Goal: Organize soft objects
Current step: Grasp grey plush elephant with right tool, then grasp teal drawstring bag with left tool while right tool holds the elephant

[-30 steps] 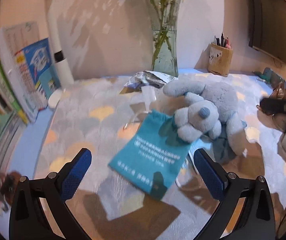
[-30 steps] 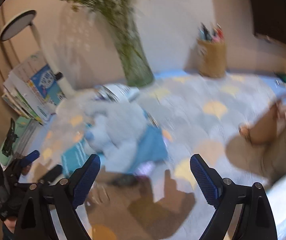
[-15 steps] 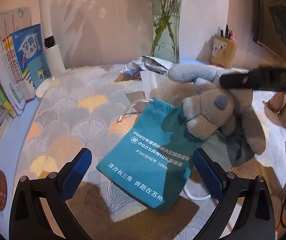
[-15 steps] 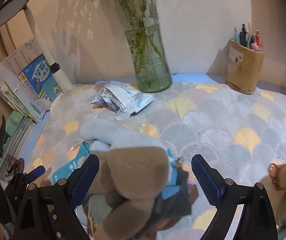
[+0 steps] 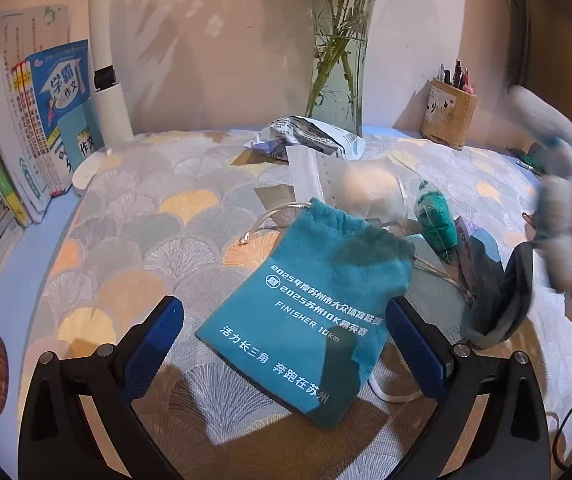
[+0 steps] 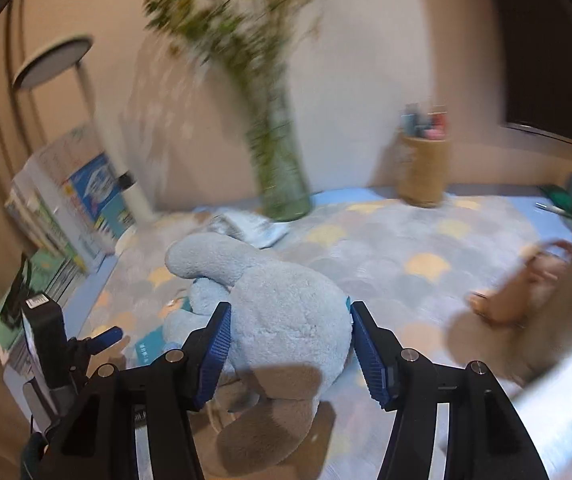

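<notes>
A light blue plush toy (image 6: pixel 286 300) sits between the blue pads of my right gripper (image 6: pixel 290 328), whose jaws are closing and press on both its sides. In the left wrist view the plush toy (image 5: pixel 566 216) hangs blurred at the right edge, off the mat. A teal drawstring pouch (image 5: pixel 310 308) with white print lies flat on the mat, partly between the fingers of my open left gripper (image 5: pixel 283 320), which hovers just above it. Behind the pouch lie a white soft ball in clear wrap (image 5: pixel 370 196), a green bagged item (image 5: pixel 436 224) and a dark grey cloth (image 5: pixel 498 304).
A patterned mat (image 5: pixel 145 240) covers the desk. At the back stand a glass vase (image 5: pixel 338 80), a crumpled packet (image 5: pixel 310 142), a pen holder (image 5: pixel 448 118) and a white lamp post (image 5: pixel 109 92). Books (image 5: pixel 33 120) line the left edge. A brown object (image 6: pixel 526 288) lies at the right.
The plush toy has left its place on the pouch and moved up and right in the right gripper, uncovering the items beneath. The right jaws have narrowed onto it. The left gripper barely shifted.
</notes>
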Demonstrator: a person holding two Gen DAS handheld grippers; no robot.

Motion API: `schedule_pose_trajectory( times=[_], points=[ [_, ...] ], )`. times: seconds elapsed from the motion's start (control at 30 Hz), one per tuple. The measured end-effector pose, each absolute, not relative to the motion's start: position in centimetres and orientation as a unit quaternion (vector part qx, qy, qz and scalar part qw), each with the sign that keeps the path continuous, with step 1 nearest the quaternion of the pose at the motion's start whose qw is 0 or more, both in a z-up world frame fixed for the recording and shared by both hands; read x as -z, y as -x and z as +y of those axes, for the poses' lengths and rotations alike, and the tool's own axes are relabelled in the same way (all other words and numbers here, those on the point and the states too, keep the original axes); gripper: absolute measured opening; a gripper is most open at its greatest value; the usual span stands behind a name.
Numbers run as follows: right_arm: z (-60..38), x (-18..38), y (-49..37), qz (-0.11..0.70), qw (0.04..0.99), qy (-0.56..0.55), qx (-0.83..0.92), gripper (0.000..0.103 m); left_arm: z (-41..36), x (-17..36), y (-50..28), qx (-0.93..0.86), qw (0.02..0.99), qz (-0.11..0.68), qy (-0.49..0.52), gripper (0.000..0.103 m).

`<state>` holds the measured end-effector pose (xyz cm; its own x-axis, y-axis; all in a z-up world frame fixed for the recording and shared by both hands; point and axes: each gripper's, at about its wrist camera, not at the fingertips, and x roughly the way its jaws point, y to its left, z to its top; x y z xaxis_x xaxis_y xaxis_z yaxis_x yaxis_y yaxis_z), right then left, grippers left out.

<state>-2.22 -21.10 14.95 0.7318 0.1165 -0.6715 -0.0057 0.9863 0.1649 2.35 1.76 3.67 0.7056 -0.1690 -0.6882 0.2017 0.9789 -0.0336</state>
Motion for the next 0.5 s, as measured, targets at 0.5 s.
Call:
schedule_pose_trajectory(
  times=[0.5],
  points=[
    [-27.0,-9.9,5.1,0.476,0.855,-0.207,0.005,0.058,-1.1,-2.2,-2.1,0.173,0.878,0.438,-0.086,0.102]
  ],
)
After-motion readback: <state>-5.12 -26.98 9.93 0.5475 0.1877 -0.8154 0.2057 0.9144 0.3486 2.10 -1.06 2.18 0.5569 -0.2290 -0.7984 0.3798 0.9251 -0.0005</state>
